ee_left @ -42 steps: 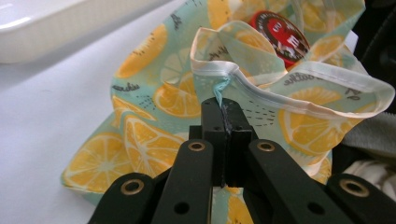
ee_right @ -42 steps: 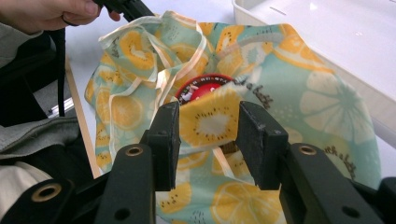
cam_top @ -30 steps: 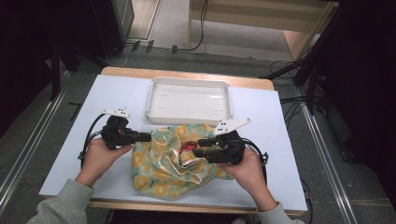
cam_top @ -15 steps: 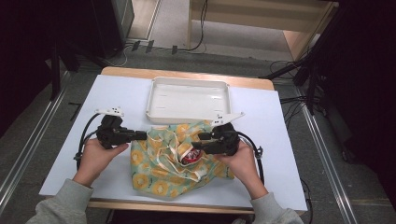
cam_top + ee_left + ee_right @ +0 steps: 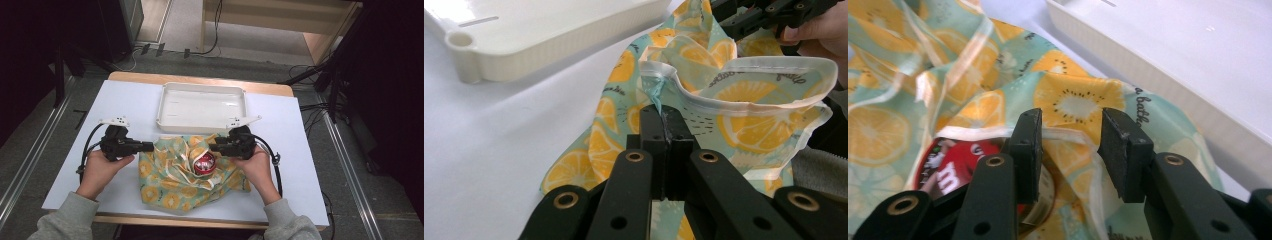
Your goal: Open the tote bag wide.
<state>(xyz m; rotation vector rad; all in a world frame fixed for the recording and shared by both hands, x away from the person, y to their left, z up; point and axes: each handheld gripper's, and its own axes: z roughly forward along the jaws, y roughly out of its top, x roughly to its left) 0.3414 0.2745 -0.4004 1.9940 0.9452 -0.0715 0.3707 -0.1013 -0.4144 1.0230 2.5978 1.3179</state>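
Since a second ago, right gripper (image 5: 216,147) has slid left to the red tin (image 5: 204,163), jaws closing, nothing pinched. Left gripper (image 5: 664,117) stays clamped on the lemon-print bag (image 5: 172,180).

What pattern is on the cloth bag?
Orange citrus slices on pale teal, with a white hem; the cloth bag shows best in the left gripper view.

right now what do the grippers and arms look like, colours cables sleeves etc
Both the left gripper and the right gripper are black linkage frames with brass-coloured rivets and flat black pads. Each carries a pale three-cornered plate on top and trails a looping black cable. The person wears grey sleeves.
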